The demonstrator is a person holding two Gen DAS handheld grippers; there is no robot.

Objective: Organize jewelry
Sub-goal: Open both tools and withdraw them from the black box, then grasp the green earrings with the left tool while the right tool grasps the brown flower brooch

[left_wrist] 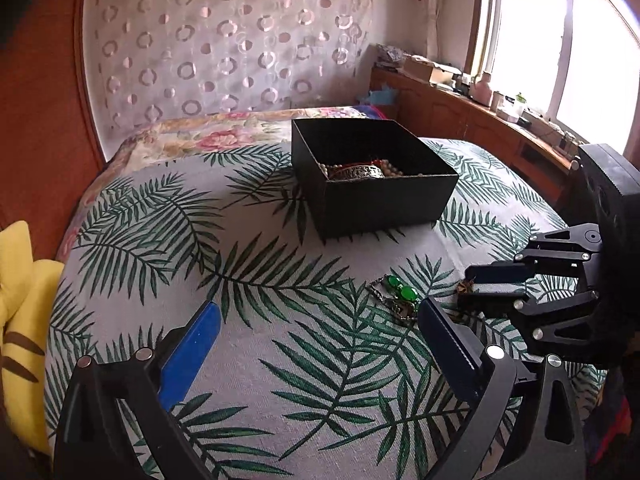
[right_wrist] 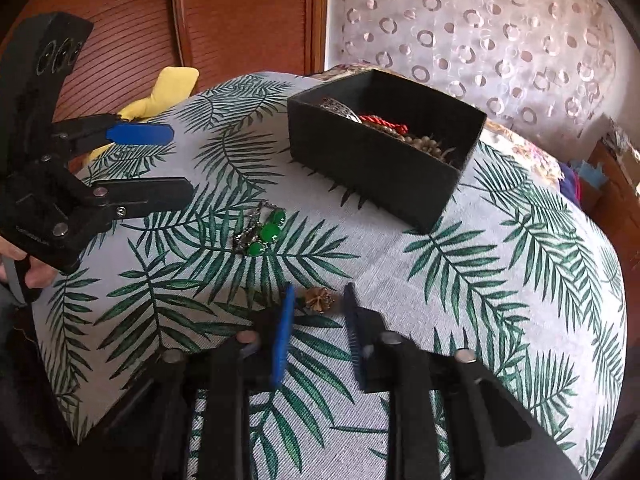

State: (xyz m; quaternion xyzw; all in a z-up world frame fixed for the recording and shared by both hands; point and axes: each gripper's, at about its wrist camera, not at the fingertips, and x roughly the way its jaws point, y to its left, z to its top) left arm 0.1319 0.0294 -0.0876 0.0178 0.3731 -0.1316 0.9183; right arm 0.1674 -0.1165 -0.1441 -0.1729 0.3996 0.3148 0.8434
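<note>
A black open box holding beads, a silver bangle and red cord stands on the leaf-print cloth; it also shows in the right wrist view. A green-stone bracelet lies on the cloth in front of it, and shows in the right wrist view. A small brown-gold ornament lies between the tips of my right gripper, whose jaws are a little apart around it without closing on it. My left gripper is open and empty, just left of the bracelet. The right gripper shows at the ornament.
The cloth covers a table whose edge falls away at the near left in the right wrist view. A yellow cushion lies at the left. A wooden sideboard with clutter stands under the window. A patterned curtain hangs behind.
</note>
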